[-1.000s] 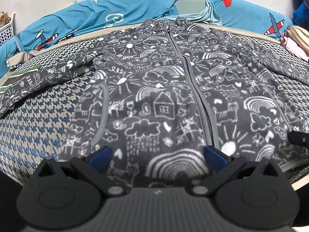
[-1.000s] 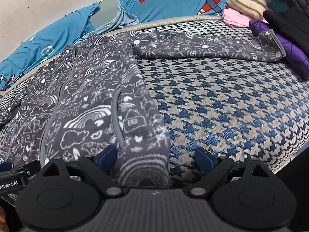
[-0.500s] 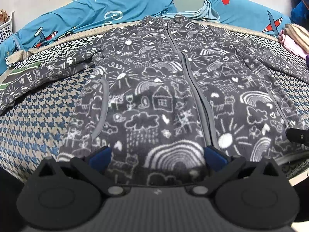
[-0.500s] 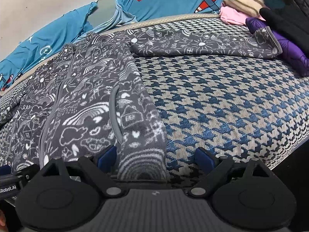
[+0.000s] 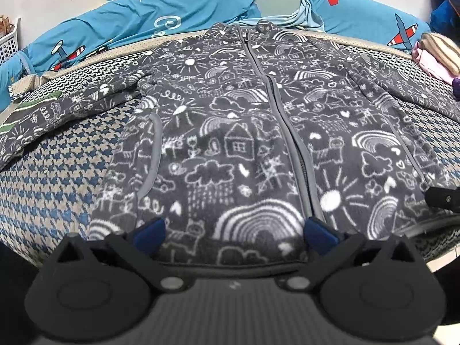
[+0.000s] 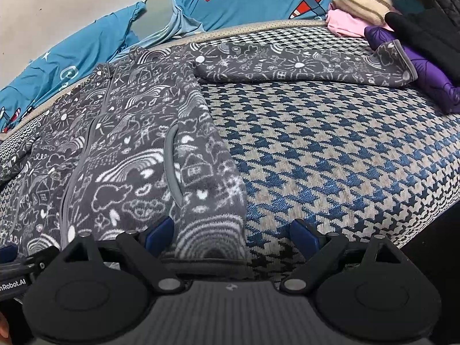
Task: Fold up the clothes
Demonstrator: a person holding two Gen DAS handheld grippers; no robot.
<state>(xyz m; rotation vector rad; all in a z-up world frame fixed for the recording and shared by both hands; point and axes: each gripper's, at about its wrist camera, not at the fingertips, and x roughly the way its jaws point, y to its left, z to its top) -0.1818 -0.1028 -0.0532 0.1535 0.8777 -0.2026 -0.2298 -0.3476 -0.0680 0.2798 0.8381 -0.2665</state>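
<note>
On the far left of the houndstooth cover (image 5: 54,178), one sleeve (image 5: 57,112) of the grey doodle-print fleece jacket (image 5: 230,149) is stretched straight out to the side, its cuff end lying beside a green-striped cloth (image 5: 17,120) — laid flat, I judge, so it can be folded in cleanly. The jacket itself lies face up with its zip (image 5: 287,132) closed and its collar toward the blue aeroplane-print bedding (image 5: 161,14) at the back, the body smoothed flat, which reads as the starting layout for a fold rather than a step already under way.

At the near hem, the left gripper (image 5: 234,231) hangs just over the cloth with its jaws spread wide, a blue pad on either side of the rainbow pattern; nothing is pinched between them. Further right, the right gripper (image 6: 231,231) is likewise wide open and empty, straddling the jacket's bottom right corner (one pad over fleece, the other over bare cover) — likely lined up to take that corner. Whether either pad actually rests on the fabric I cannot tell.

Beyond it the other sleeve (image 6: 302,66) runs out sideways toward a heap of waiting clothes (image 6: 373,14) — pink, striped and purple pieces — its cuff touching the purple one.
</note>
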